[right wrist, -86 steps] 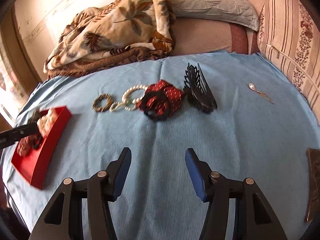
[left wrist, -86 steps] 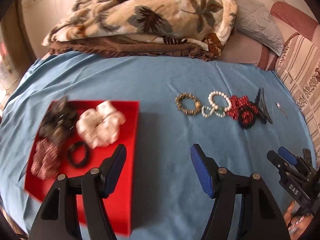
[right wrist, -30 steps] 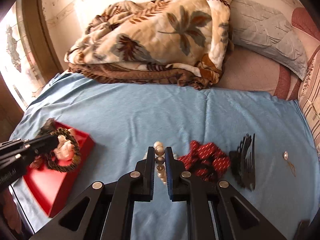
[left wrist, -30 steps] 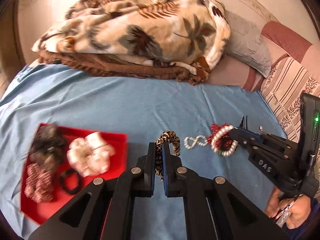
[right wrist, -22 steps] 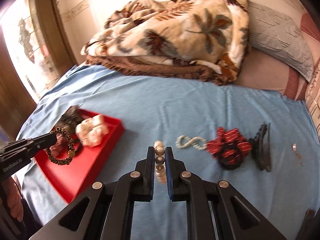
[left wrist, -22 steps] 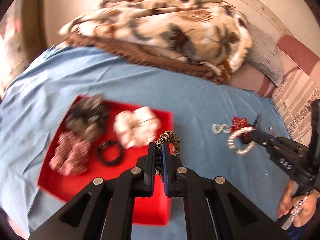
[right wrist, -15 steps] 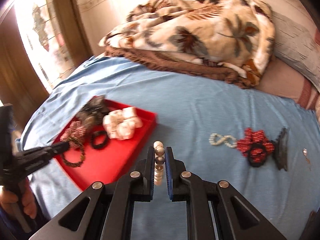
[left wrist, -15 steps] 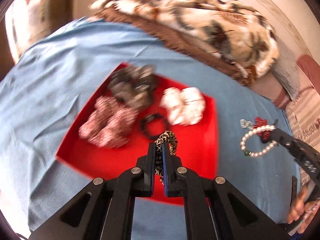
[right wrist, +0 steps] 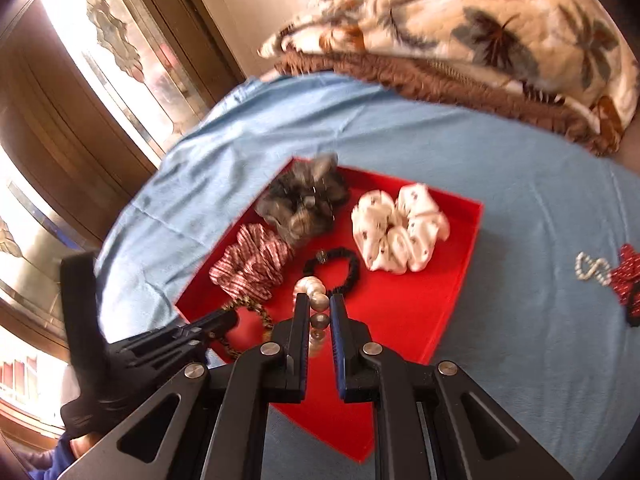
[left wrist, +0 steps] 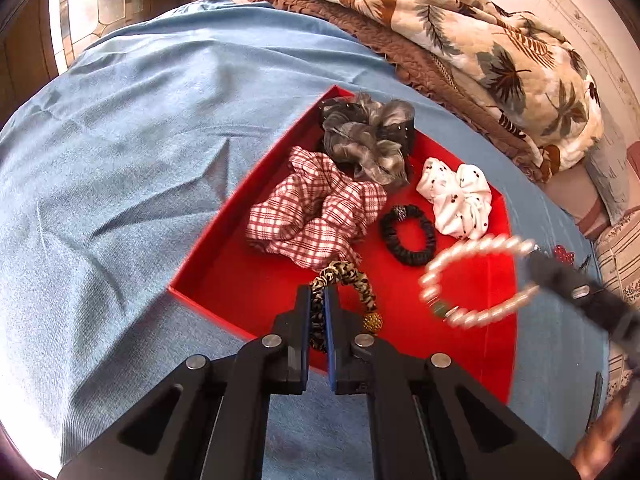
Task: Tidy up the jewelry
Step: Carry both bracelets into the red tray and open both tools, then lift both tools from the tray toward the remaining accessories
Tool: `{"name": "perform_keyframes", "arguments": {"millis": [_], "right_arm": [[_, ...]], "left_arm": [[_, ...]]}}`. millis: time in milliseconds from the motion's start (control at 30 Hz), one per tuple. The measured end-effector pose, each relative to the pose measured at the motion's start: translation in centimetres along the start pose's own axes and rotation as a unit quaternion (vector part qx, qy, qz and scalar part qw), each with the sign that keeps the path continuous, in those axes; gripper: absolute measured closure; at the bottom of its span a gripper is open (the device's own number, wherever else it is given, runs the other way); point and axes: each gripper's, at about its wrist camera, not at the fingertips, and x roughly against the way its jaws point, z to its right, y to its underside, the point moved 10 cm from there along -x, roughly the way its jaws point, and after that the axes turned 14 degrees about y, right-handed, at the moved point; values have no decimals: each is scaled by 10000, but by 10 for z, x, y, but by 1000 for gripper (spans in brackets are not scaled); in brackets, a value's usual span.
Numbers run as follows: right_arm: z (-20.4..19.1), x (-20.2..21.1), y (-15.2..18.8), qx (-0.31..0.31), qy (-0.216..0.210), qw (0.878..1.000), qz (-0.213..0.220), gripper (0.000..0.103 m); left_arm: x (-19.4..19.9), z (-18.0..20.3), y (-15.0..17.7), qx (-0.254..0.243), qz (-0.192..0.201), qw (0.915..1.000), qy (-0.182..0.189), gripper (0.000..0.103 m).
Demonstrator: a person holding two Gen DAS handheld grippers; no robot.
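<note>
My left gripper (left wrist: 318, 298) is shut on a gold-and-black beaded bracelet (left wrist: 352, 276) and holds it over the near part of the red tray (left wrist: 248, 292). My right gripper (right wrist: 319, 308) is shut on a white pearl bracelet (right wrist: 310, 286), also over the tray (right wrist: 400, 312). The pearl bracelet (left wrist: 476, 280) shows blurred at the right of the left wrist view. The tray holds a checked scrunchie (left wrist: 316, 212), a grey scrunchie (left wrist: 368, 136), a white scrunchie (left wrist: 456, 196) and a black hair tie (left wrist: 408, 234).
The tray lies on a blue bed sheet (left wrist: 120, 160). A small pearl chain (right wrist: 592, 270) and a red dotted scrunchie (right wrist: 628, 276) lie on the sheet at the right. A folded floral blanket (right wrist: 460, 28) lies at the bed's far end. A window stands at left.
Both grippers have moved left from the jewelry row to above the red tray, each carrying its bracelet. The tray now fills the middle of both views.
</note>
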Motion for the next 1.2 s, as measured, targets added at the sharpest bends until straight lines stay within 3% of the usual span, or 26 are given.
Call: {"name": "perform_keyframes", "arguments": {"millis": [167, 267, 400, 433, 567, 733, 900, 967, 1067, 1200], "right_arm": [[8, -37, 21, 227, 504, 9979, -336, 92], [11, -48, 27, 270, 613, 9968, -440, 92], [6, -53, 29, 339, 660, 9960, -497, 92], [2, -54, 30, 358, 657, 9959, -505, 92], [-12, -56, 31, 475, 605, 9956, -531, 92], [-31, -60, 33, 640, 566, 9949, -538, 92], [-41, -59, 33, 850, 713, 9929, -434, 91], [-40, -55, 33, 873, 721, 9929, -377, 85], [-35, -46, 29, 844, 755, 9933, -229, 63], [-26, -30, 25, 763, 802, 9938, -62, 62]], "left_arm": [[-2, -3, -3, -108, 86, 9999, -70, 96], [-3, 0, -4, -112, 71, 9999, 77, 88], [5, 11, -6, -49, 175, 9986, 503, 52], [12, 14, -8, -48, 291, 9976, 620, 50], [34, 14, -15, 48, 678, 9942, 839, 50], [54, -12, -26, 297, 1124, 9926, 361, 49], [53, -20, -27, 293, 1131, 9930, 167, 49], [52, -18, -27, 187, 1147, 9932, 56, 49], [52, -16, -26, 15, 1154, 9933, -115, 49], [52, -16, -24, -122, 1139, 9929, -317, 49]]}}
